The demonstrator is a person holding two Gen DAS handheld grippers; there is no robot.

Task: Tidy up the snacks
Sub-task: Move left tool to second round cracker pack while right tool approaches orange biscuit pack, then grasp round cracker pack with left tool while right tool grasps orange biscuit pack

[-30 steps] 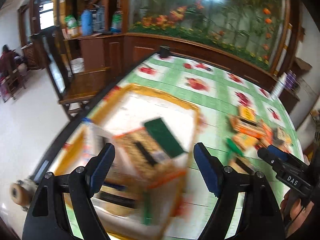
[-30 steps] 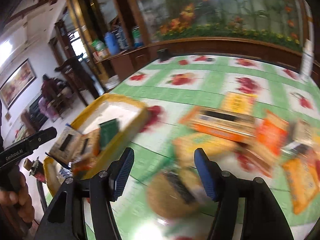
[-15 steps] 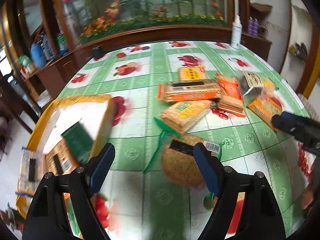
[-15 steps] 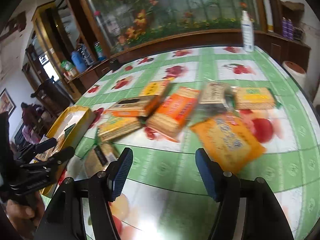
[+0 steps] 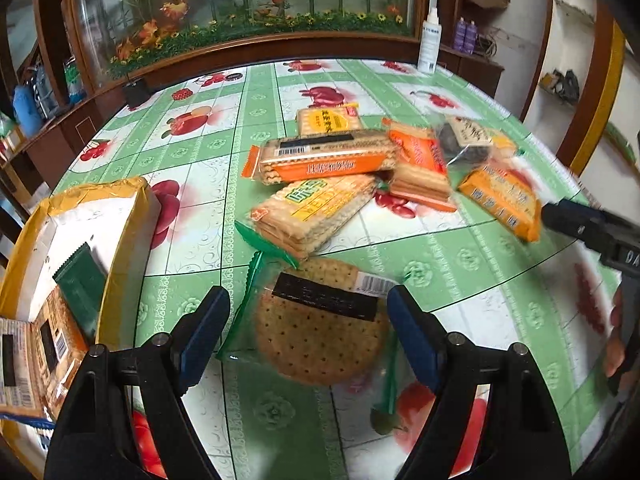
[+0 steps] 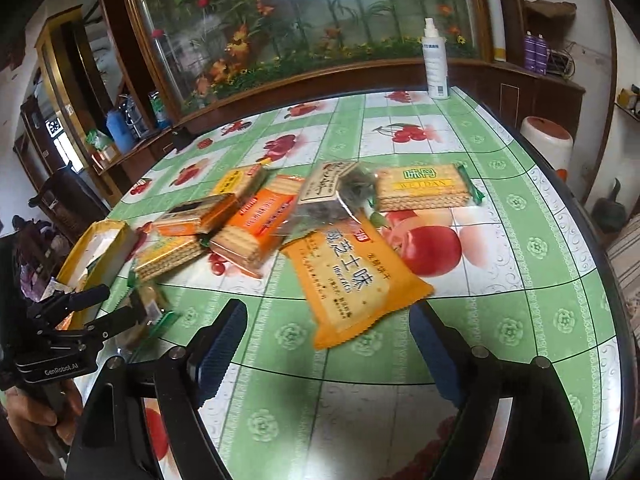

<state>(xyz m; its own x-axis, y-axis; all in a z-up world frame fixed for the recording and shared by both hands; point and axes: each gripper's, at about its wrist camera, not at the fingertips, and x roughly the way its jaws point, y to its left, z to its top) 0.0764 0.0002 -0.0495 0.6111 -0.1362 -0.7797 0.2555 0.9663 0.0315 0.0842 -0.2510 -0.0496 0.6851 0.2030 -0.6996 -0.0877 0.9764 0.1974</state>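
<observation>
Left wrist view sits low over the desk (image 5: 460, 272), facing twelve o'clock, round cracker pack (image 5: 320, 328) close. Right wrist view looks likewise; both share the snack pile (image 6: 256, 220), tray (image 6: 76, 256) at nine.

Bright daylight, fisheye-warped edges, dark vignette corners, slight motion blur.

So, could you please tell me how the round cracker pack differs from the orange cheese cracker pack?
The round cracker pack is clear, showing brown round crackers; the orange pack is opaque and rectangular. The round pack lies between the open left gripper fingers; the orange pack lies ahead of the open right gripper. Both lie flat on the table, ungripped.
</observation>
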